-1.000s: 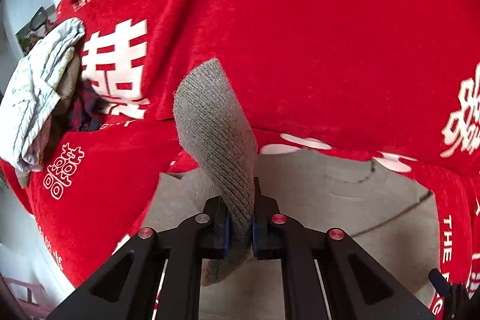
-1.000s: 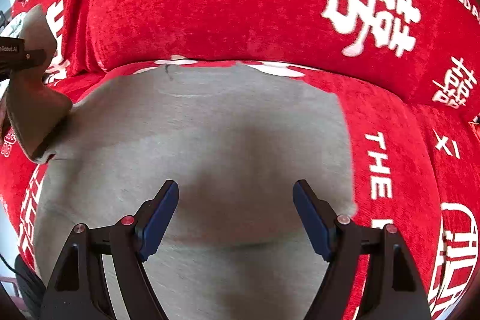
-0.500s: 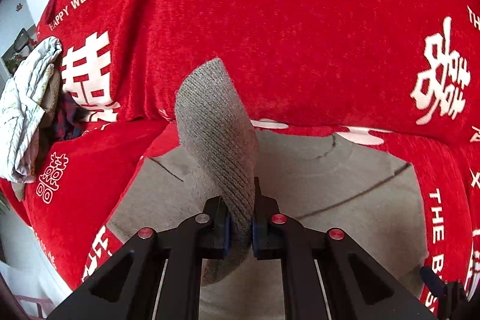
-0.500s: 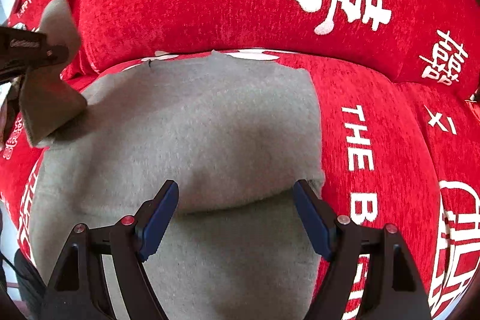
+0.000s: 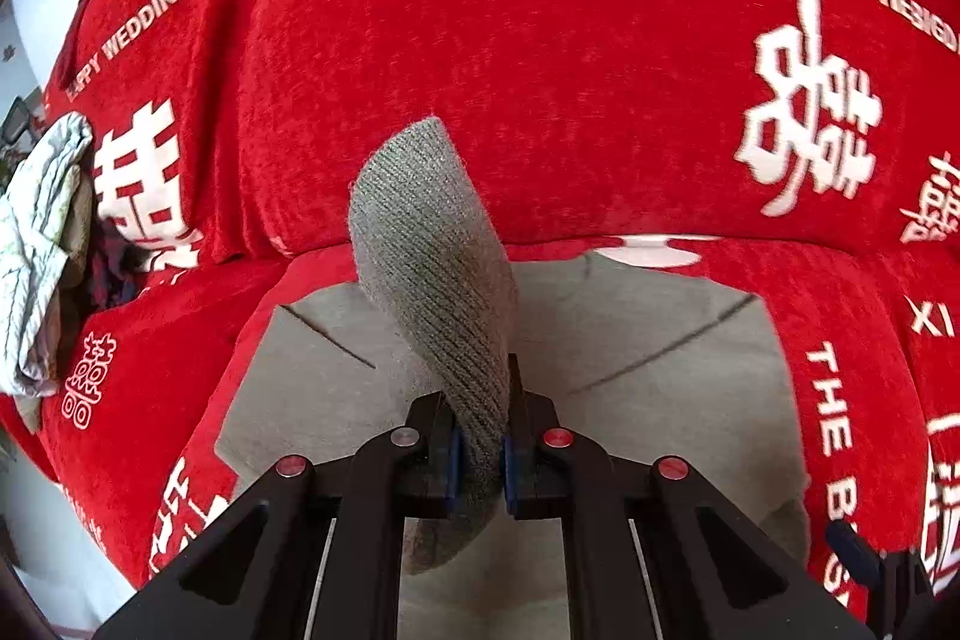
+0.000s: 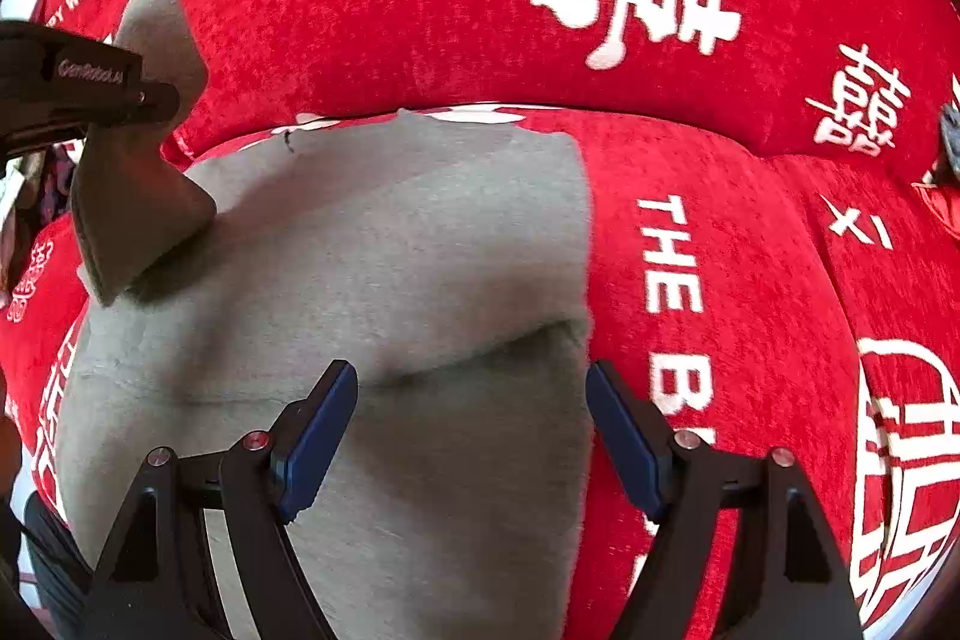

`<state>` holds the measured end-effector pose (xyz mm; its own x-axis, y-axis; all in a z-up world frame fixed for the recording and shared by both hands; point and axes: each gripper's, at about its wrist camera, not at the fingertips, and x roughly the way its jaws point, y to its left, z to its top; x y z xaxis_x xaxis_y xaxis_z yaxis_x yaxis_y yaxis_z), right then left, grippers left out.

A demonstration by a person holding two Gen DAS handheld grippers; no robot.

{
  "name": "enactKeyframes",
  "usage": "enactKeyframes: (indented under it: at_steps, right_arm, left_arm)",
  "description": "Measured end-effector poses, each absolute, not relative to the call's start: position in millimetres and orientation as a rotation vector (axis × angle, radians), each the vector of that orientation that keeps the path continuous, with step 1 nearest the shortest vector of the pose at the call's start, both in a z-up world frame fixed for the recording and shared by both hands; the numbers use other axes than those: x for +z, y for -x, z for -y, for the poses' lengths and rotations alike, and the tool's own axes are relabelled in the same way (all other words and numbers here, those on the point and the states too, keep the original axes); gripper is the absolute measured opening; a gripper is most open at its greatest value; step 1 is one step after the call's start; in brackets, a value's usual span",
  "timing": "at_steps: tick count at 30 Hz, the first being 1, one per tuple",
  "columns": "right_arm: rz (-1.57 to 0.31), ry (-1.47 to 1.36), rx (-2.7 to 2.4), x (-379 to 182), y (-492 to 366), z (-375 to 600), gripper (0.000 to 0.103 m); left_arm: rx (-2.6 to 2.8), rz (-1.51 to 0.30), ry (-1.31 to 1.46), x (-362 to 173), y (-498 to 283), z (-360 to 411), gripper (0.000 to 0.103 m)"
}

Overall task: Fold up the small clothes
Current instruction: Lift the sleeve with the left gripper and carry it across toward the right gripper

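A grey knit garment (image 6: 390, 250) lies spread on the seat of a red sofa (image 6: 750, 280). My left gripper (image 5: 480, 451) is shut on its ribbed grey cuff (image 5: 432, 250), which curls up above the pads. In the right wrist view that left gripper (image 6: 162, 100) holds the lifted sleeve (image 6: 138, 196) over the garment's left side. My right gripper (image 6: 471, 442) stands open above the garment's near part, close to its right edge, with nothing pinched between the blue pads (image 6: 318, 436). A fold crease crosses the garment just beyond the fingers.
The red sofa cover (image 5: 570, 40) carries white characters and lettering on the backrest and seat. A crumpled white patterned cloth (image 5: 42, 244) with darker fabric under it lies at the sofa's left end. A bit of grey fabric (image 6: 951, 124) shows at the far right edge.
Both grippers have slid to the right across the sofa. The left one carries the cuff over the garment's middle; more red seat shows right of the garment in the right wrist view.
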<state>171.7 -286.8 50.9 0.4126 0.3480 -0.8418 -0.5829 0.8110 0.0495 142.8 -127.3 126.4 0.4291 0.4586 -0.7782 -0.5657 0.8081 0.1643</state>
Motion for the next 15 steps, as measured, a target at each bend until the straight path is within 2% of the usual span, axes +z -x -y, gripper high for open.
enactKeyframes:
  at_steps: [15]
  right_arm:
    - [-0.973,0.219,0.543,49.3,-185.6,324.0,0.081]
  left_arm:
    - [0.562,-0.98,0.102,99.7,-158.4,166.7,0.011]
